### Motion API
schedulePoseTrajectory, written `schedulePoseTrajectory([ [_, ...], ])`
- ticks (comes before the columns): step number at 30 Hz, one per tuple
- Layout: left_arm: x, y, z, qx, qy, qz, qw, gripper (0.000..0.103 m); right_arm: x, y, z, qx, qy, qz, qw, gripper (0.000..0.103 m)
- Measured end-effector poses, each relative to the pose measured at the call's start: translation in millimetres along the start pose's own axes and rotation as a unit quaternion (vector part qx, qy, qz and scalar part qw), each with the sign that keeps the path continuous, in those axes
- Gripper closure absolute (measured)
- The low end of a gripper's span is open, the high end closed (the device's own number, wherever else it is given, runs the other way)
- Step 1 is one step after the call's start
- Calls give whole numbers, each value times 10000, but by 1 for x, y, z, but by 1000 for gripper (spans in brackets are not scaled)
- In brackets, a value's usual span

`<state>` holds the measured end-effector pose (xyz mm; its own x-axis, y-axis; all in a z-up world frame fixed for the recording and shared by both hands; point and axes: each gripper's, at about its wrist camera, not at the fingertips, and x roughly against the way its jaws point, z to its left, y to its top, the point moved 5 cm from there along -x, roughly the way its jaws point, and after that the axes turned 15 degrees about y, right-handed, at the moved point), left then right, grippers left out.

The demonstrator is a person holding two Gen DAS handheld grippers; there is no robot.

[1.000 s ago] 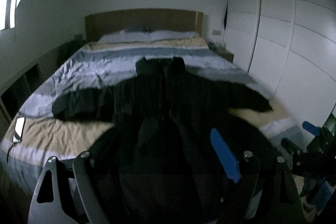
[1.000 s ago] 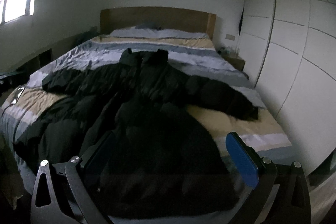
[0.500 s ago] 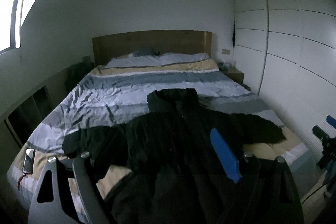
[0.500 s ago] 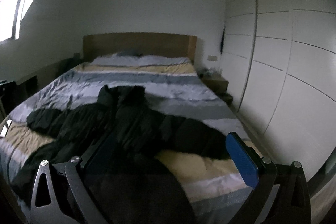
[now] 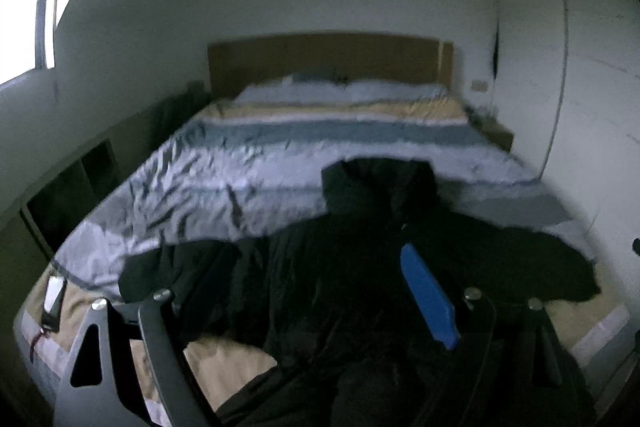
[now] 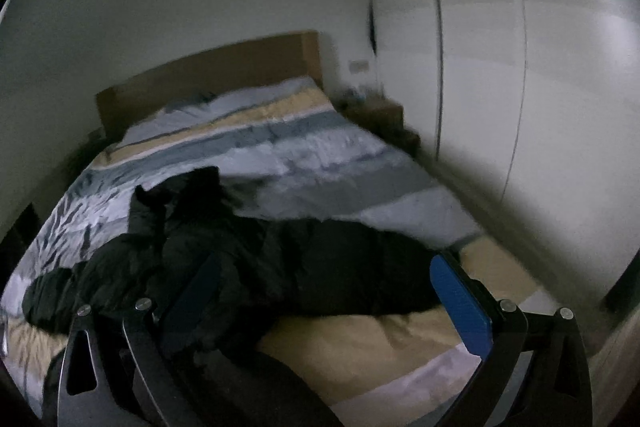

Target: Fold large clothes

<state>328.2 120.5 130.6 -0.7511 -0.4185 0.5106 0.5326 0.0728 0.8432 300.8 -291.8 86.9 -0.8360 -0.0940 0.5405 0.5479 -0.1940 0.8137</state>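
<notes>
While both my jaws stand spread and empty, left gripper (image 5: 320, 291) and right gripper (image 6: 328, 291) hover over the black coat (image 6: 280, 259) sprawled on the striped bed (image 5: 248, 163).

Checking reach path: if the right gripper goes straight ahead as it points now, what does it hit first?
Most likely the black coat spread on the bed. The right gripper is open and holds nothing, and the coat's sleeve lies between its fingers. Depth is unclear in the blur.

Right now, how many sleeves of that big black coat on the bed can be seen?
2: one sleeve stretches towards the bed's window side, the other sleeve towards the wardrobe side. The black padded coat lies spread on the striped duvet.
</notes>
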Motion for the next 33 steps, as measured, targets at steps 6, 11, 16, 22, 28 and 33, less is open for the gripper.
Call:
schedulePoseTrajectory([
  [6,-79,-67,-15,-201,196,693,9972,17,-85,-49,-60,-1013,-65,647,9927,0],
  [11,-125,-110,-17,-285,320,1085,9932,17,-131,-101,-109,-1875,-142,1023,9768,0],
  [16,-155,-143,-15,-275,433,1391,9889,17,-150,-130,-146,-2343,-190,1115,9656,0],
  [22,-174,-169,-16,-242,500,1673,9843,17,-167,-144,-168,-2713,102,1050,9567,0],
  [28,-176,-181,-18,-248,516,1767,9826,17,-182,-135,-190,-3257,516,636,9419,10],
  [33,-175,-185,-16,-201,488,1840,9815,17,-185,-133,-217,-3955,737,175,9153,26],
])
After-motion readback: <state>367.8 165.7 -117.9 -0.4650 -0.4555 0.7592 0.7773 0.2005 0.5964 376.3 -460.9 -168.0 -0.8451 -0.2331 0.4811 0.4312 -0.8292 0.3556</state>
